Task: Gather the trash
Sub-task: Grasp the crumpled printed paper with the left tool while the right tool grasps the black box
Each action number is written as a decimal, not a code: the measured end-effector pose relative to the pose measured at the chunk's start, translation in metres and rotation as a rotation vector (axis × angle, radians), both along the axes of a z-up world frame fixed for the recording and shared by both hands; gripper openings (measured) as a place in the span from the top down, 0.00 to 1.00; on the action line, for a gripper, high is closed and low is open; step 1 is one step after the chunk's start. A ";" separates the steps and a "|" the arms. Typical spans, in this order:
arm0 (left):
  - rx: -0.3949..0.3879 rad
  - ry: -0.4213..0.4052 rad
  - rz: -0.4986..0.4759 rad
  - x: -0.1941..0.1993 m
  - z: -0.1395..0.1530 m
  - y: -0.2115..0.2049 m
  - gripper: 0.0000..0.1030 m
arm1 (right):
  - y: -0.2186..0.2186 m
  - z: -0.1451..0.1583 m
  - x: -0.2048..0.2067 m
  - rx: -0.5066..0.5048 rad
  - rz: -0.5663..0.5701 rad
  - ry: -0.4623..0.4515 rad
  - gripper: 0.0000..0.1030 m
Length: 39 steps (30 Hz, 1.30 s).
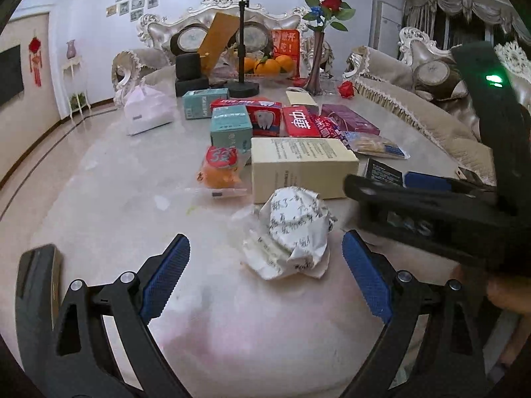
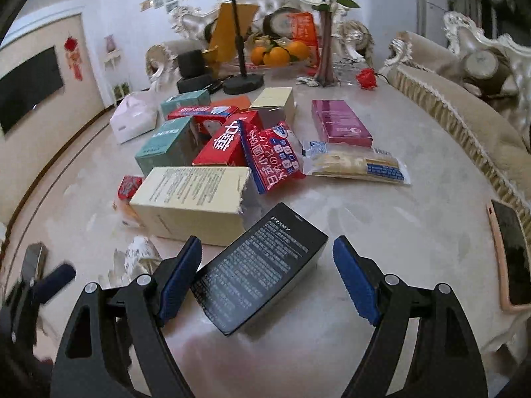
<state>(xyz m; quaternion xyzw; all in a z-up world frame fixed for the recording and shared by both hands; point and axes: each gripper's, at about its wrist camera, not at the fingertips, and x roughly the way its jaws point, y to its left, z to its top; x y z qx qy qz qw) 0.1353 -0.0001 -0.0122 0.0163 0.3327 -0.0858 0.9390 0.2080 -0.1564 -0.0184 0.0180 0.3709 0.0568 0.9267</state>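
Note:
A crumpled wad of printed paper (image 1: 292,232) lies on the marble table (image 1: 116,219), just ahead of my left gripper (image 1: 265,277). That gripper is open, its blue pads (image 1: 166,278) standing wide on either side of the wad without touching it. A black box with white print (image 2: 259,265) lies flat between the fingers of my right gripper (image 2: 268,280), which is open. The box sits close to the left pad (image 2: 181,278) and well apart from the other one. In the left wrist view the right gripper (image 1: 431,212) shows from the side, at the right.
Behind the wad stands a cream box (image 1: 298,165), then teal boxes (image 1: 230,129), red boxes (image 2: 222,146), a magenta box (image 2: 338,122) and a snack packet (image 2: 355,165). A phone (image 2: 511,255) lies at the right table edge. A phone stand (image 1: 242,33), a vase and oranges stand at the back.

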 end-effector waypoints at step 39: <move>-0.132 0.131 0.041 0.042 -0.009 -0.009 0.51 | -0.045 -0.015 -0.003 0.022 0.104 0.064 0.63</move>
